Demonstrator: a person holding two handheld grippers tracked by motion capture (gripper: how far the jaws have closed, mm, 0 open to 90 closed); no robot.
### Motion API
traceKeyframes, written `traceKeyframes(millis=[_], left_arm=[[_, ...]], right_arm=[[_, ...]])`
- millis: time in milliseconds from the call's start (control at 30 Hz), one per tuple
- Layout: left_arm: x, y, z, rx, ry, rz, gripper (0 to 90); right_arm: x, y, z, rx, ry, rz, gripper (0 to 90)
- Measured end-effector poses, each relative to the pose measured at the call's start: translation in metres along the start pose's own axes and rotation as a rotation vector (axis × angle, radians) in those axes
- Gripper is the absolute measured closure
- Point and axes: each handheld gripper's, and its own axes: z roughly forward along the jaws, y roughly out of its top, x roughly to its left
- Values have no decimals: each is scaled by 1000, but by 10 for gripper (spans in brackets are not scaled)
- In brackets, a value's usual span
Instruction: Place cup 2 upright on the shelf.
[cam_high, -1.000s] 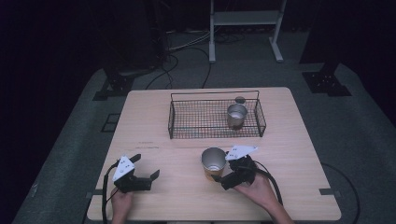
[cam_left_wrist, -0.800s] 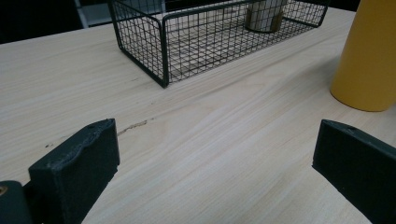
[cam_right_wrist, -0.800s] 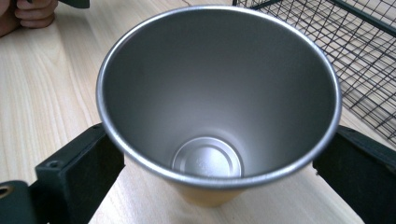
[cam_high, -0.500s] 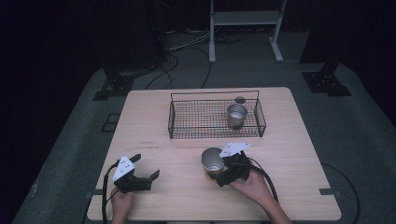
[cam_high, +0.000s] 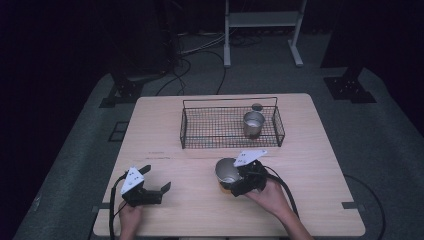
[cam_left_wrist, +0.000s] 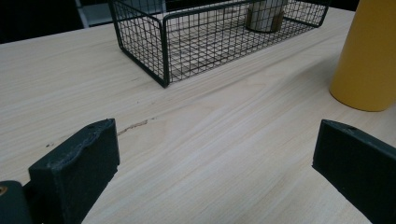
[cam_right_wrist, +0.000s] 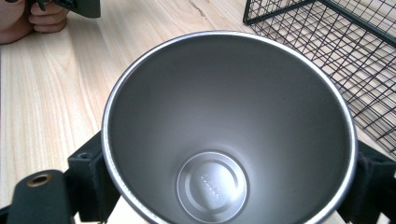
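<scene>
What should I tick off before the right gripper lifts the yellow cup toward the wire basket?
1. Right gripper fingers either side of the yellow cup, having just closed: ok.
2. Firm hold: cannot tell.
3. Cup empty inside, seen in the right gripper view: ok.
4. Wire basket has free floor beside the steel cup: ok.
5. Left gripper open, resting apart from the cup: ok.

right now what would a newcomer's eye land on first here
First, the yellow-walled steel cup near the middle of the wooden table, with the right gripper just closed around it, jaws on either side of its rim. Next, the black wire basket at the far side, holding a second steel cup. The left gripper rests open at the near left.
</scene>
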Motion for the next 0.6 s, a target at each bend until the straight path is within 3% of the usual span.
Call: traceKeyframes(millis=[600], left_arm=[[0,0,0,-2,0,3,0]], right_arm=[[-4,14,-12,41,1,-22,131]])
